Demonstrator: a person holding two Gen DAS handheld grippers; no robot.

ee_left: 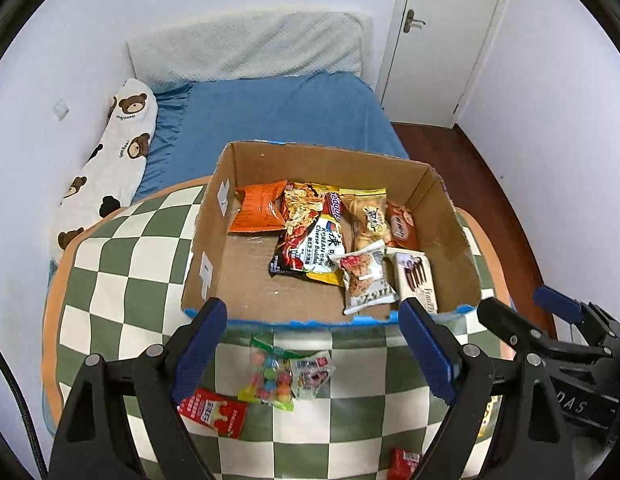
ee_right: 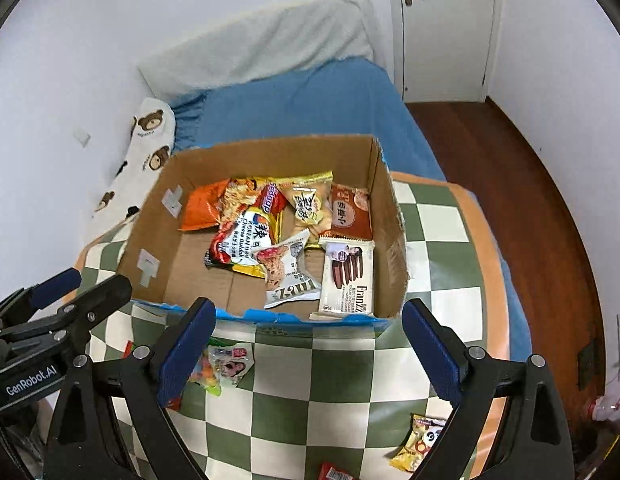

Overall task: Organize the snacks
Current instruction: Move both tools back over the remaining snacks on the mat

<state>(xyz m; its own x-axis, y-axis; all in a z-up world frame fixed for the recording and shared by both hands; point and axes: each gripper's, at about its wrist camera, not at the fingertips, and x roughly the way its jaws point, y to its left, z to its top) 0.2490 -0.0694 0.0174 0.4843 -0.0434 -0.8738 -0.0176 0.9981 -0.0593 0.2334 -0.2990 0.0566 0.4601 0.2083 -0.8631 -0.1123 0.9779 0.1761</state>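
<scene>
Both the left gripper (ee_left: 314, 344) and the right gripper (ee_right: 305, 344) hang with jaws wide and empty above the checkered blanket (ee_left: 121, 264), just before the near wall of the cardboard box (ee_left: 330, 322). Most snacks already lie inside the box, while a candy bag (ee_left: 269, 380), a red packet (ee_left: 213, 412) and a yellow packet (ee_right: 416, 442) remain loose on the blanket. The likely fault is a poor pinch: thin, slippery wrappers on soft bedding may slide from the jaws, or blanket cloth may be caught with them.

Snack packets (ee_left: 330, 236) in box (ee_left: 450, 216) on quilt (ee_left: 121, 280), loose packets (ee_left: 285, 376) before it.
</scene>
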